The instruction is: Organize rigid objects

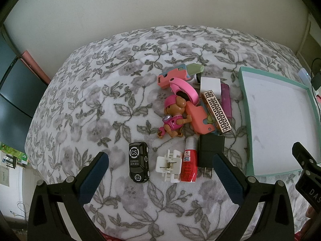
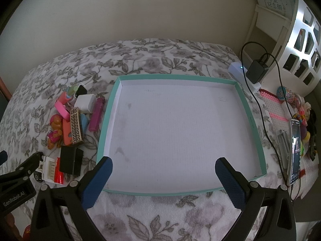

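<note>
Both the left gripper [image 1: 160,168] and the right gripper [image 2: 163,172] hang wide apart with nothing between their fingers, the right one over the near edge of the teal-rimmed tray [image 2: 250,118], whose white floor is bare. Left of the tray on the floral blanket [image 1: 90,100] lie a black toy car [image 1: 138,161], a white clip [image 1: 169,165], a red tube [image 1: 188,166] and a black charger [image 1: 210,150], then a pink pup figure [image 1: 173,118], a patterned lighter [image 1: 217,113], a purple lighter [image 1: 225,100] and a white charger [image 1: 210,84]. Only the right wrist view shows a phone [image 2: 295,150] beyond the tray's right side; only the left shows the car whole.
</note>
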A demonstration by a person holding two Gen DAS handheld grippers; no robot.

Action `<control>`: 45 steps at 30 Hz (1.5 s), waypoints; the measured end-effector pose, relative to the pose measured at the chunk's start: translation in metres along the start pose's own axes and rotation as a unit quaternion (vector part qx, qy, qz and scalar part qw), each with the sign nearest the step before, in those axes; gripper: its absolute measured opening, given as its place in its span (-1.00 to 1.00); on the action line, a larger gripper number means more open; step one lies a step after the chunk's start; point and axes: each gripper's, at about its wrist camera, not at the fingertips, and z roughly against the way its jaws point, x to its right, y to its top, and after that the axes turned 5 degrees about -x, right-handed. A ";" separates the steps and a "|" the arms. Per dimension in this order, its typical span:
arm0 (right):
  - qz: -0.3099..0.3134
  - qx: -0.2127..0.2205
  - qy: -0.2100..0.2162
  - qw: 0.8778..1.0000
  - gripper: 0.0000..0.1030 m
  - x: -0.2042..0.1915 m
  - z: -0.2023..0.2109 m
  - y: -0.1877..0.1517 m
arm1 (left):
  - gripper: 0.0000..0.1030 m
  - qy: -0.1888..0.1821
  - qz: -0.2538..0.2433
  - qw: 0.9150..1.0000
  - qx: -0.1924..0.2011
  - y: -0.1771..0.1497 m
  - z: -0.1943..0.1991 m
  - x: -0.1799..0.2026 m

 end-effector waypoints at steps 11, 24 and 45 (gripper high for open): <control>0.017 0.024 0.030 0.999 1.00 -0.009 0.010 0.005 | 1.00 -0.004 0.041 0.999 0.013 -0.002 0.004 -0.020; 0.087 -0.028 0.156 0.984 0.85 -0.096 -0.005 0.030 | 1.00 -0.010 0.143 0.989 -0.038 -0.005 -0.038 -0.093; 0.128 -0.131 0.159 0.970 0.05 -0.138 -0.064 0.025 | 0.76 -0.041 0.134 0.981 -0.136 0.001 -0.091 -0.081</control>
